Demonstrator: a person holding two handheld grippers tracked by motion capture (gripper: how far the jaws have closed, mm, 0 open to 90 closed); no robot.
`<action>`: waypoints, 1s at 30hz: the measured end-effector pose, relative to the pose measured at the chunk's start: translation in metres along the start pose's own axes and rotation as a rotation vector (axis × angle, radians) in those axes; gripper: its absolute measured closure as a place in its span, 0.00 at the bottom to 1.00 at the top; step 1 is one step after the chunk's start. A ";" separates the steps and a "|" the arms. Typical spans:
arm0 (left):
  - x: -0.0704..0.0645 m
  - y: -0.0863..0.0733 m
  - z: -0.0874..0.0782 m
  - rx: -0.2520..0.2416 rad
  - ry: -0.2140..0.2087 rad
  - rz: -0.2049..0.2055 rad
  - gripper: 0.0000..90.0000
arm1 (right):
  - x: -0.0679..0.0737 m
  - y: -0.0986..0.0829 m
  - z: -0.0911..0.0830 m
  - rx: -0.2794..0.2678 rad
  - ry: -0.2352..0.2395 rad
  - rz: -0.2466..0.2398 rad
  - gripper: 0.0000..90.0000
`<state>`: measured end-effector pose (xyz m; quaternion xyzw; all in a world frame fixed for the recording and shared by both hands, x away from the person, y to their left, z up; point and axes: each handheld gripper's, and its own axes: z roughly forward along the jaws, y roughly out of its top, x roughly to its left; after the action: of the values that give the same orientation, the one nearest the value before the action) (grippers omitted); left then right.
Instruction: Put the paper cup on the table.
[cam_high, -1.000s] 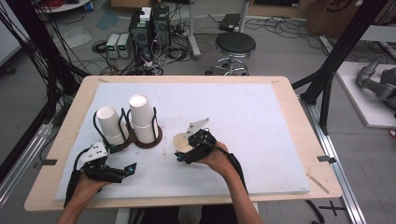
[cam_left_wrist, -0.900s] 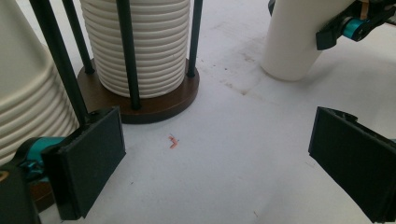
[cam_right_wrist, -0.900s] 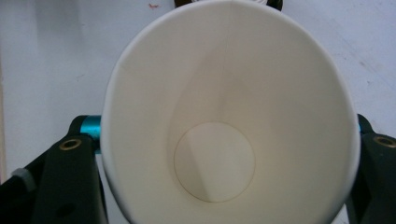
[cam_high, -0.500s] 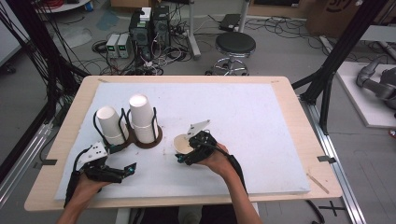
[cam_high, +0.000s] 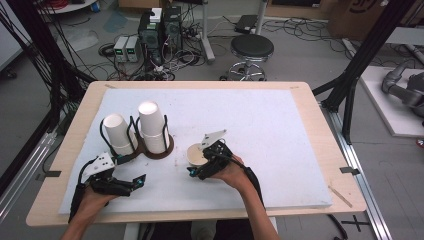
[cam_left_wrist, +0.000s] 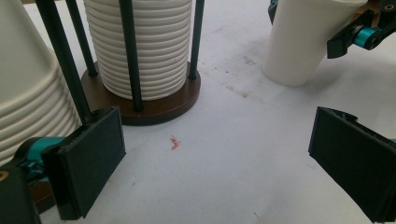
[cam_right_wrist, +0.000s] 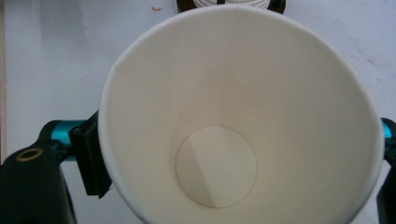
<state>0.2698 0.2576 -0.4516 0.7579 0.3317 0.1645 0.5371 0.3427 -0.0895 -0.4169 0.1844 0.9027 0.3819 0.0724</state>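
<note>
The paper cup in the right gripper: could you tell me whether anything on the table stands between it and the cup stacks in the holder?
Nothing visible does. The paper cup stands upright in the right gripper; bare white mat separates it from the cup holder.

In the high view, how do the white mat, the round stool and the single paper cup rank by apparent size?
1. white mat, largest.
2. round stool, though it stands farther from the camera.
3. single paper cup, held in the right gripper.

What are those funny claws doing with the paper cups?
A person holds a claw in each hand. The right gripper is clamped around one upright paper cup, open end up, on the white mat. The left gripper hangs open, holding nothing, near the dark rack with two stacks of upside-down cups.
</note>
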 end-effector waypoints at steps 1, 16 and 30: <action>0.000 0.000 0.000 0.000 0.000 -0.001 0.04 | 0.000 -0.001 0.000 -0.002 -0.003 0.004 0.16; 0.000 0.000 0.000 0.000 -0.001 -0.002 0.04 | 0.001 -0.029 -0.015 -0.026 -0.013 0.037 0.16; 0.000 -0.001 -0.002 -0.023 0.004 -0.004 0.04 | -0.004 -0.065 -0.049 -0.100 -0.067 0.090 0.16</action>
<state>0.2683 0.2589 -0.4520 0.7506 0.3324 0.1689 0.5454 0.3147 -0.1649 -0.4294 0.2338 0.8704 0.4228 0.0944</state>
